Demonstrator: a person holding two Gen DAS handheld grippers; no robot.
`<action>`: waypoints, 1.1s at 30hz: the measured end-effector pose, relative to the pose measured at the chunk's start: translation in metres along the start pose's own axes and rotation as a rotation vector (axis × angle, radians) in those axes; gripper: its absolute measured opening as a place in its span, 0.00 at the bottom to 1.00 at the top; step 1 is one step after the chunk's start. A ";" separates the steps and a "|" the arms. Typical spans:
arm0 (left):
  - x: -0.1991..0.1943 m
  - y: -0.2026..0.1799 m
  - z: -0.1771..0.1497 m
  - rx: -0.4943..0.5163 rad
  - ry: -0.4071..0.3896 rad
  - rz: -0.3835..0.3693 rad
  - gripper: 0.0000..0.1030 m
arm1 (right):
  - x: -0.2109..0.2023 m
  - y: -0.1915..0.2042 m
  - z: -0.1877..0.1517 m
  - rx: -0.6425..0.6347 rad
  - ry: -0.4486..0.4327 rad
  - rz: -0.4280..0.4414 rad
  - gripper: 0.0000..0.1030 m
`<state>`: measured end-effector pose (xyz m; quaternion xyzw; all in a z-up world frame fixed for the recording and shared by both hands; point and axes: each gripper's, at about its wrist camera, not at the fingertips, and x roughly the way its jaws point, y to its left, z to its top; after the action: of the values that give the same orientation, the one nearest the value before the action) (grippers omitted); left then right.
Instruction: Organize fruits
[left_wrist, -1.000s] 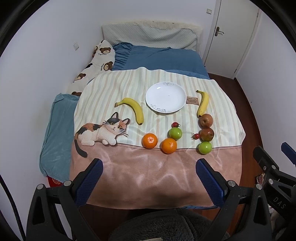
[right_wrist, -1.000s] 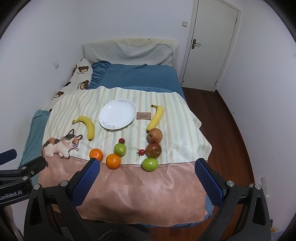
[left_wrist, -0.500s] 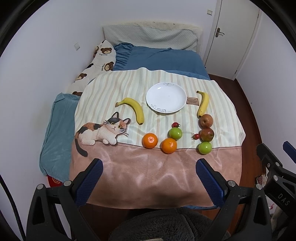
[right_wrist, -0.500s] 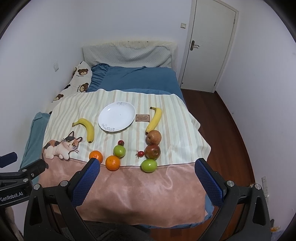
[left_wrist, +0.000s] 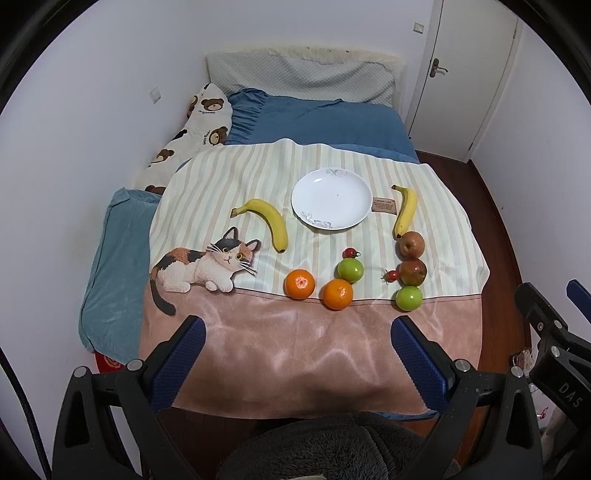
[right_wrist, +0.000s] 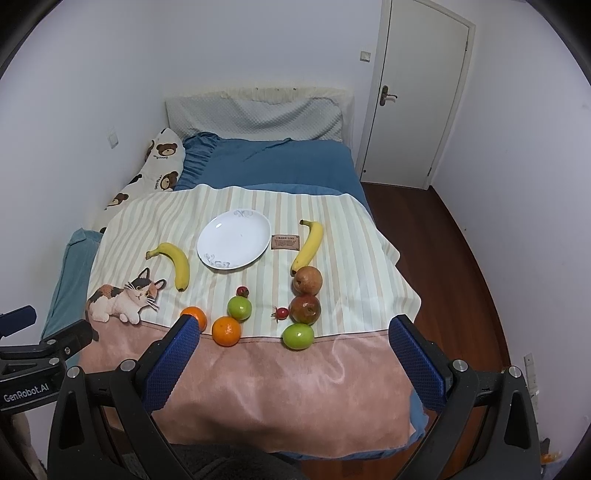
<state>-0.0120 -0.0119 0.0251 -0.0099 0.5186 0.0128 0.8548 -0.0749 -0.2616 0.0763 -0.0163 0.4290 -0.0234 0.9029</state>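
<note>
Left gripper (left_wrist: 297, 338) jaws spread wide, nothing between them, held off the near edge of the bed (left_wrist: 332, 122); right gripper (right_wrist: 293, 338) same, wide open and empty. Each view catches the other gripper's body at its edge: right one at far right of the left wrist view, left one at far left of the right wrist view. Just past the jaws, fruits lie on a striped cat-print blanket (left_wrist: 221, 184). Near row, left to right: orange (left_wrist: 299, 284), second orange (left_wrist: 337, 294), near green apple (left_wrist: 409, 298). In the right wrist view the left orange (right_wrist: 195, 316) is partly hidden behind the left blue pad. Behind the oranges, another green apple (left_wrist: 349, 270) with a small red fruit (left_wrist: 350, 253) just beyond it. Right column from near to far: green apple, dark red apple (left_wrist: 413, 272) with a second small red fruit (left_wrist: 392, 275) just left of it, reddish-brown apple (left_wrist: 410, 244), then right banana (left_wrist: 405, 210) touching that apple's far side. Left banana (left_wrist: 270, 221) lies apart, left of the white plate (left_wrist: 331, 204), which holds nothing. Brown label patch (left_wrist: 384, 204) sits between plate and right banana. Bear-print pillow (left_wrist: 201, 122) far left. Right wrist view shows more of the door (right_wrist: 417, 92) and wood floor (right_wrist: 443, 236) on the right.
</note>
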 end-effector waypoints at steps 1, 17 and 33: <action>0.000 0.000 0.000 0.000 0.000 0.000 1.00 | 0.000 -0.001 0.000 0.003 -0.001 0.002 1.00; 0.000 -0.002 0.002 -0.002 -0.001 -0.001 1.00 | -0.002 0.000 0.001 0.006 -0.010 0.013 1.00; 0.015 0.006 0.018 -0.001 -0.011 0.006 1.00 | 0.007 0.006 0.003 0.044 0.009 0.032 1.00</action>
<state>0.0106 -0.0054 0.0201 -0.0085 0.5138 0.0158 0.8577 -0.0682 -0.2564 0.0724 0.0105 0.4328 -0.0185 0.9013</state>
